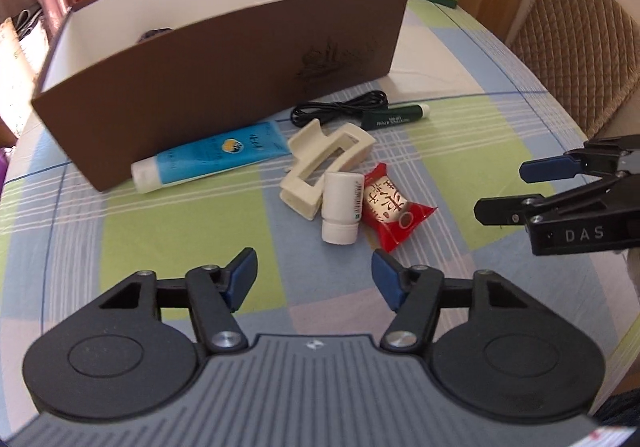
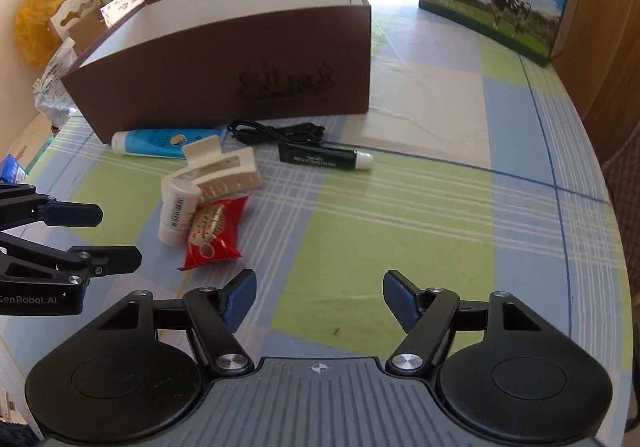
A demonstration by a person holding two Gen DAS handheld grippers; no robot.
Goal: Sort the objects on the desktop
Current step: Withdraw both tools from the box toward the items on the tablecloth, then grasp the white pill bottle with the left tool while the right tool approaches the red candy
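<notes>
Seen from two wrist cameras above a table with a green, blue and white checked cloth [image 1: 168,239]. Across the upper half of both frames, an open brown box [image 1: 224,59] with a white inside – likely the place for sorted things.

In front of the box, at the middle of the left wrist view, a small heap of objects:
- blue tube [image 1: 208,155] with a white cap, lying flat against the foot of the box
- cream hair claw [image 1: 320,163], lying on its side, touching a white bottle [image 1: 340,207] that leans on a red snack packet [image 1: 390,211]
- coiled black cable [image 1: 340,109] and a dark green stick [image 1: 396,117] with a white tip, farther back, near the right end of the box

Left gripper [image 1: 314,279] at the lower middle of its own view, jaws wide apart and holding nothing, poised just short of the white bottle. Right gripper [image 2: 320,297] likewise spread wide and empty, above bare cloth at the lower middle of its view, to the right of the heap.

Probably light, all of it. White bottle: rigid and smooth, apt to roll – best pinched across its body. Snack packet: soft and crinkly, likely slippery; better gripped around the bulging middle than by a flat sealed end. Hair claw: stiff plastic, easiest taken across its closed spine. Cable: limp, prone to uncoiling, so grasped at the bundle's centre
</notes>
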